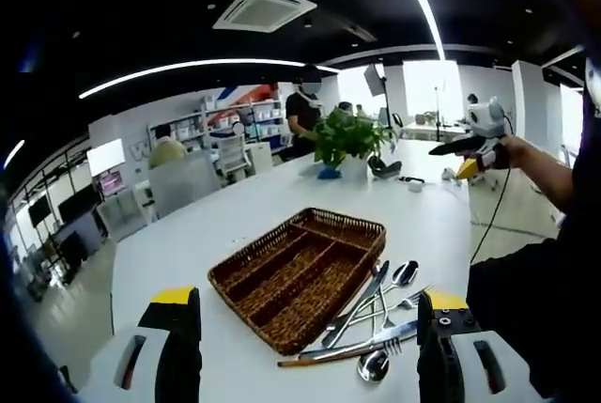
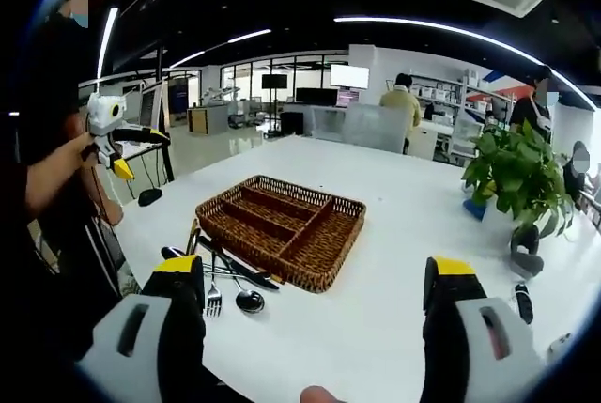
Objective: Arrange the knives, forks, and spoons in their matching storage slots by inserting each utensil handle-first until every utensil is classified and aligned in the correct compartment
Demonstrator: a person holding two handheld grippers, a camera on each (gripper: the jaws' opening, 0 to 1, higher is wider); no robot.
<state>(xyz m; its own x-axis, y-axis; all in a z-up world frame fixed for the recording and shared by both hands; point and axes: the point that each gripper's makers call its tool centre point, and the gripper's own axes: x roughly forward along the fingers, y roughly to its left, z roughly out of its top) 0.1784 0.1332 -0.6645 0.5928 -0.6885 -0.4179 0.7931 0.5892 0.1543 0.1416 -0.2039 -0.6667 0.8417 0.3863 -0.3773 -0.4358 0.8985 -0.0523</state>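
A brown wicker tray with long divided slots lies in the middle of the white table, and its slots look bare. A loose pile of knives, forks and spoons lies on the table against its right side. In the right gripper view the tray is ahead and the pile lies at its left. My left gripper is open with nothing between its jaws, just short of the tray's near corner. My right gripper is open and bare too, above the table near the tray. Each gripper is held up in a hand in the other's view.
A potted green plant stands farther along the table beside a blue object and small black items. People stand and sit around chairs and shelves behind. A cable hangs off the table edge.
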